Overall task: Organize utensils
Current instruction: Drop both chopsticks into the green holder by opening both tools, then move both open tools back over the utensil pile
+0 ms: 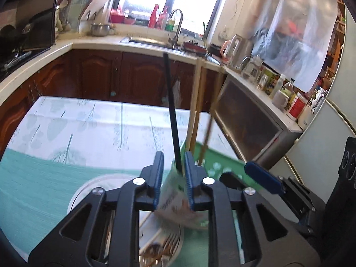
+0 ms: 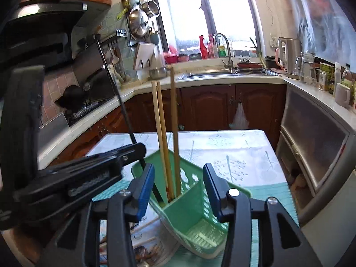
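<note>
A green plastic utensil basket (image 2: 200, 218) stands tilted on the table, split by a divider. Three wooden chopsticks (image 2: 160, 122) and a black chopstick (image 2: 115, 93) stand upright in its far compartment. My right gripper (image 2: 179, 166) is open, its blue pads on either side of the divider and apart from it. In the left wrist view my left gripper (image 1: 174, 158) is open around the black chopstick (image 1: 172, 115), which stands close to the right pad; the wide gap shows no grip. One right finger (image 1: 262, 175) shows beside it.
A steel plate (image 1: 86, 191) with forks (image 1: 169, 244) and other utensils lies just under the left gripper. The table carries a leaf-print cloth (image 1: 89, 120) and a teal mat (image 1: 33, 178). A steel cabinet (image 2: 311, 142) stands to the right, a counter with sink (image 2: 222, 73) behind.
</note>
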